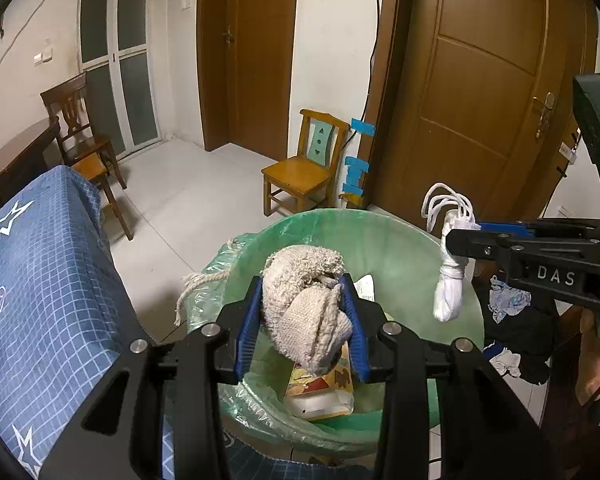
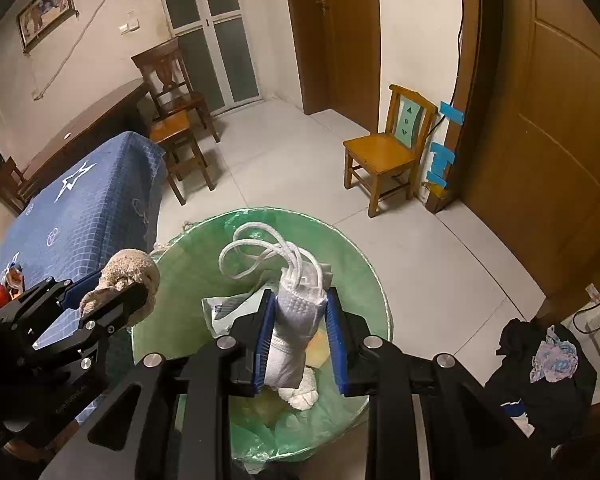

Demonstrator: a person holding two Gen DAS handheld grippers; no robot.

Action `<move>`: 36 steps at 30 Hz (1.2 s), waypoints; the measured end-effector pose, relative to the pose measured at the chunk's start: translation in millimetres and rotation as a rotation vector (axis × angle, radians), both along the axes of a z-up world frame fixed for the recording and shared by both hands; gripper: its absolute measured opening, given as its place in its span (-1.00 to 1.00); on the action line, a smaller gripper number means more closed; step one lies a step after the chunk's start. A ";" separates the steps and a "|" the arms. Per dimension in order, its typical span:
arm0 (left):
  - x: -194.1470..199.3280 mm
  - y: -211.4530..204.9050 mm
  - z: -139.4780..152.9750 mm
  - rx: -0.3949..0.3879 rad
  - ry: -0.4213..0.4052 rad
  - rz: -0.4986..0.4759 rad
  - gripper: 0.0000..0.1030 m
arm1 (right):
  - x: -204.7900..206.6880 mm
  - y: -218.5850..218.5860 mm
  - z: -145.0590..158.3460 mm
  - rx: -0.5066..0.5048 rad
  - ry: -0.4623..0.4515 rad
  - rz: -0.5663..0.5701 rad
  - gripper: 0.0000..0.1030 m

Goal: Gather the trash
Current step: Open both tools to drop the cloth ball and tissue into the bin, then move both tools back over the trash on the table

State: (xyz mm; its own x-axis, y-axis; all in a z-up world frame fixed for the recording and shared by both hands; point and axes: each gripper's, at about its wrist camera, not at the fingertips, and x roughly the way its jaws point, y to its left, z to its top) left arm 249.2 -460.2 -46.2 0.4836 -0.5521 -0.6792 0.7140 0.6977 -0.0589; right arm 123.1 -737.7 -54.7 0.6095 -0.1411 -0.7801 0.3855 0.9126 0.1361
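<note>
Two held items positioned over the green-lined bin [image 2: 364, 280] for release.
The beige rag [image 1: 304, 308] is clamped in the left gripper [image 1: 302, 328], the white corded bundle [image 2: 298, 320] in the right gripper [image 2: 298, 340]; jaws should be opened only once both are centred inside the rim, so trailing cords are not snagged.

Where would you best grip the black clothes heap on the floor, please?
Grip the raised fold at the top of the black heap, coming from above: it lies slumped on the floor, and its peak offers loose fabric to pinch.
</note>
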 end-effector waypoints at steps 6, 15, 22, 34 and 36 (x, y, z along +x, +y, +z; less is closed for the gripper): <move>1.1 -1.9 -2.2 0.004 0.005 0.002 -0.30 | -0.2 1.4 -1.6 0.001 0.000 0.000 -0.48; 2.2 -3.0 -3.8 0.010 0.012 0.004 -0.26 | 0.7 4.7 -3.6 0.001 -0.001 -0.002 -0.48; 4.3 -3.2 -5.9 0.016 0.014 0.011 -0.23 | 0.7 6.2 -3.9 0.002 -0.005 -0.005 -0.44; 3.7 2.8 -5.4 0.009 -0.001 0.024 0.17 | 5.3 5.4 -5.2 0.006 -0.024 -0.016 -0.12; 3.8 3.7 -4.9 0.010 -0.001 0.025 0.17 | 6.1 6.4 -5.3 0.006 -0.023 -0.016 -0.12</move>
